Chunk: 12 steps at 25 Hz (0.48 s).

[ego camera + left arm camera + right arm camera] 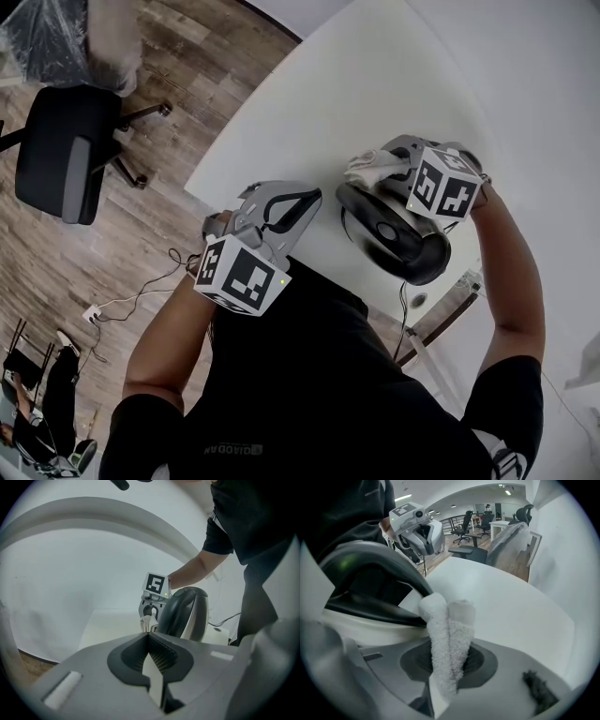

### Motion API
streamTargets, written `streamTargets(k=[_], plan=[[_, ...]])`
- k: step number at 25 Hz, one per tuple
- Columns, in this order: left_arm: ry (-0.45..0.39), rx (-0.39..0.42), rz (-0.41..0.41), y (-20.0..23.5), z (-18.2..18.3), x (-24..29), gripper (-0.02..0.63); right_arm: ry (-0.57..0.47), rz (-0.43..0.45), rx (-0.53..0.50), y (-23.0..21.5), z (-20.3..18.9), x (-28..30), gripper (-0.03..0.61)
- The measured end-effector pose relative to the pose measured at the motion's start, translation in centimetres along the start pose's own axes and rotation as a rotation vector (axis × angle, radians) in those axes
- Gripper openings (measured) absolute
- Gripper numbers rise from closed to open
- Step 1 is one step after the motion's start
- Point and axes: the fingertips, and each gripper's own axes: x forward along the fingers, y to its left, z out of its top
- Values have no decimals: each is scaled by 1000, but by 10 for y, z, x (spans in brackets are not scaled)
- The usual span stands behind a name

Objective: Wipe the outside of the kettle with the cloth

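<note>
A dark kettle [394,236] stands on the white table [375,75] near its front edge. My right gripper [392,167] is shut on a white cloth [373,171], which it holds against the kettle's far upper side. In the right gripper view the folded cloth [447,634] sticks up between the jaws, beside the kettle's black handle [375,569]. My left gripper [305,202] hovers left of the kettle, shut and holding nothing. The left gripper view shows the kettle [185,613] ahead, with the cloth [150,623] at its left side.
A black office chair [66,155] and a plastic-wrapped bundle [66,37] stand on the wooden floor to the left. Cables [141,295] trail on the floor below the table's edge. More chairs [464,527] stand beyond the table's far end.
</note>
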Motion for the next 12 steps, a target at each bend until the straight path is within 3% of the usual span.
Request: streamTargets(k=[12], plan=[[15,13,66,-11,3,-17,6,24,-14,-13,-3,-8,9,94]])
